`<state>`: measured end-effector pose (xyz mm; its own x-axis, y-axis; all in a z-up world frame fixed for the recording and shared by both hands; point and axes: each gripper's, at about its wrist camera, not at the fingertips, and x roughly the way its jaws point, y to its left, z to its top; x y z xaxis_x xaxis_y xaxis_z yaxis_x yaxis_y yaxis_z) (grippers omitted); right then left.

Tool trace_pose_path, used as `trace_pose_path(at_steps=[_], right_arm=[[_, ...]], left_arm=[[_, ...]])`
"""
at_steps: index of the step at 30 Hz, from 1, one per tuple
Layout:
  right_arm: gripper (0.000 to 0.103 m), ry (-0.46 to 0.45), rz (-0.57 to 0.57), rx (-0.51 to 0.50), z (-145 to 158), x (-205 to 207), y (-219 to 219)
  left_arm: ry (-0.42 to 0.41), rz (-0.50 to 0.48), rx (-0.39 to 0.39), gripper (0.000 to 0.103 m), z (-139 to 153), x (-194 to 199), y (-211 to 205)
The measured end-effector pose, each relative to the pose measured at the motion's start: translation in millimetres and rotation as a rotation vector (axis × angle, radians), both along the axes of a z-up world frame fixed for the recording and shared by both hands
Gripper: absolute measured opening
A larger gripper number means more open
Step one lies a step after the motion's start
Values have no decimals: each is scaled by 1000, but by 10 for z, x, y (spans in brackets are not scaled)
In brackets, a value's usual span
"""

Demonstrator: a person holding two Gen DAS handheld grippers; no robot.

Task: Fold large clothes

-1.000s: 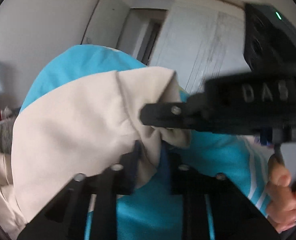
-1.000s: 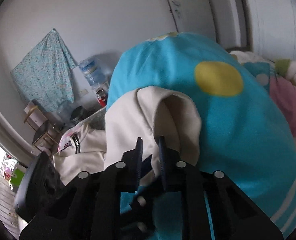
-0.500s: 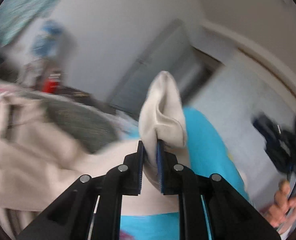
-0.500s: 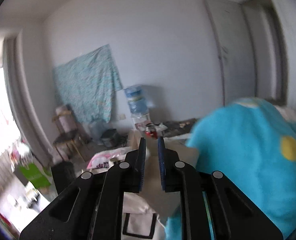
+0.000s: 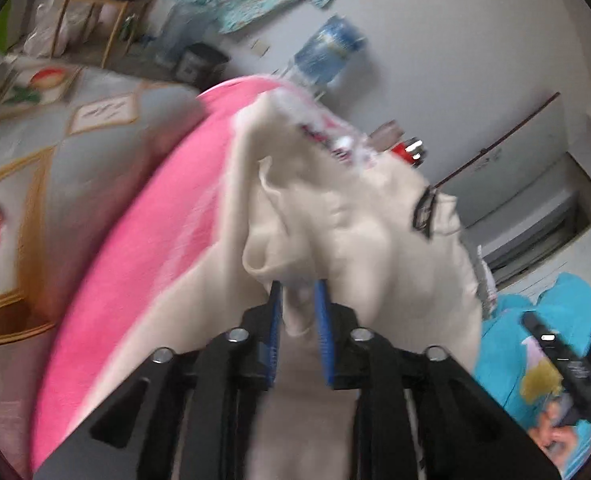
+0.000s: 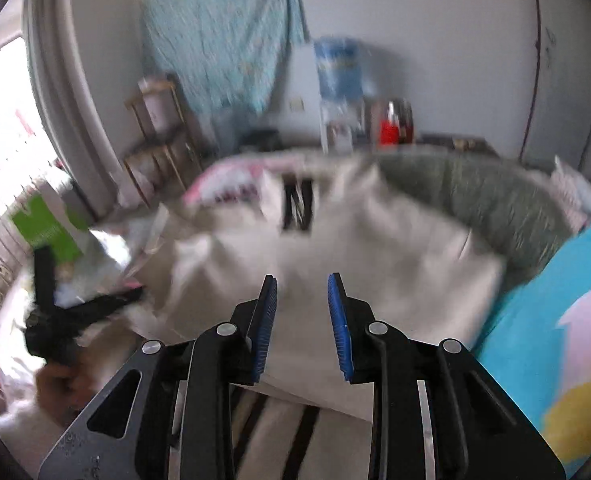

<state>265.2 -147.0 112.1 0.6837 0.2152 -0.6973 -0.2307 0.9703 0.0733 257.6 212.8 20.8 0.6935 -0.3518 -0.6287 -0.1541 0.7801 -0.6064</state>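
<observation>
Left gripper [image 5: 298, 300]: pointing downward, jaws opening, a fold of cream garment [image 5: 347, 240] between its blue-padded fingers [image 5: 274, 320].
Right gripper [image 6: 301, 300]: angled downward, jaws opening, nothing between its fingers [image 6: 337, 320].
Hands: one bare hand [image 6: 61, 380] grips the left gripper's handle, blurred; the other hand [image 5: 555, 432] holds the right gripper.

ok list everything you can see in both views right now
cream garment: one, cream with black print, spread out ahead of both claws
pink cloth: one, pink, beside the garment
blue blanket: one, turquoise with a yellow spot, right edge
grey cloth: one, grey-green, behind the garment
water bottle: one, blue, by the wall
hanging sheet: one, teal, on the wall
wooden rack: one, brown, left of the sheet
left claw: jaws opening, cream fold between them
right claw: jaws opening, nothing between them
</observation>
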Motion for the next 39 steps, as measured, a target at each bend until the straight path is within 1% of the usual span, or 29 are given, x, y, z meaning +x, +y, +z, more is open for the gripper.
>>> trace_pose_path(at_steps=[1,3,5,7,11,12,13,14,16,18,19,20,22,24,25,26,27,28,29,30,31,32,33,34,35,36,37,38,39], right_arm=[[27,4,-8,-27,-119,17,-20],[27,8,-19,-38,-291,49,-75],[27,3,-39,-21,-387,40,-162],[27,-10,-82,-8,-480,17,-321],[27,-21,-123,-6,-666,-9,-551],[27,-12,-125,-10,-737,-1,-602],[27,5,-124,-14,-809,16,-642],[27,21,-120,-19,-856,15,-667],[26,16,-100,-25,-855,-44,-695],[26,-18,-69,-41,-792,-116,-676],[26,-32,-59,-70,-774,-131,-651],[25,-13,-51,-90,-787,-93,-638],[21,46,-54,-81,-872,12,-657],[18,108,-70,-95,-961,110,-680],[11,109,-91,-113,-978,124,-694],[10,112,-92,-118,-983,124,-696],[10,120,-91,-130,-994,117,-696],[10,127,-94,-141,-997,109,-690],[10,130,-97,-158,-985,90,-674],[10,124,-102,-204,-944,54,-627],[10,95,-103,-244,-882,-3,-572],[16,54,-82,-247,-803,-81,-524],[17,6,-25,-203,-709,-183,-464],[17,-14,29,-167,-657,-242,-391],[17,-15,51,-162,-647,-252,-335],[17,5,71,-156,-687,-213,-250],[17,28,76,-138,-735,-174,-222],[17,73,80,-87,-830,-103,-223],[17,101,77,-61,-894,-57,-240]], left_arm=[[5,-6,-17,36,-4,-89,74],[-22,-1,-51,43,54,-160,230],[-56,5,11,45,214,-200,222],[-72,-16,49,45,350,-79,172],[-10,-27,169,45,389,263,23],[9,-34,175,44,348,338,12],[33,-30,196,15,312,386,-20],[60,12,256,5,315,374,-43],[28,35,279,5,449,237,-51],[-35,61,351,5,691,29,-96],[-41,85,377,5,759,-39,-87],[-17,116,381,5,778,-79,-36],[56,145,324,5,673,-52,94],[113,120,377,5,474,82,90],[135,112,410,5,346,145,60],[142,105,438,7,258,181,31],[155,94,513,9,162,221,-27],[160,96,564,16,123,221,-58],[168,116,587,26,127,198,-67],[177,172,605,31,197,133,-65],[158,219,621,33,305,57,-84],[82,255,658,32,466,-54,-164],[3,260,709,29,585,-137,-287],[-90,217,756,27,693,-193,-475],[-156,114,751,24,736,-187,-677],[-176,23,715,19,723,-144,-812],[-181,-74,653,7,670,-71,-947],[-168,-161,575,0,583,16,-1052],[-133,-241,468,0,440,120,-1125]])
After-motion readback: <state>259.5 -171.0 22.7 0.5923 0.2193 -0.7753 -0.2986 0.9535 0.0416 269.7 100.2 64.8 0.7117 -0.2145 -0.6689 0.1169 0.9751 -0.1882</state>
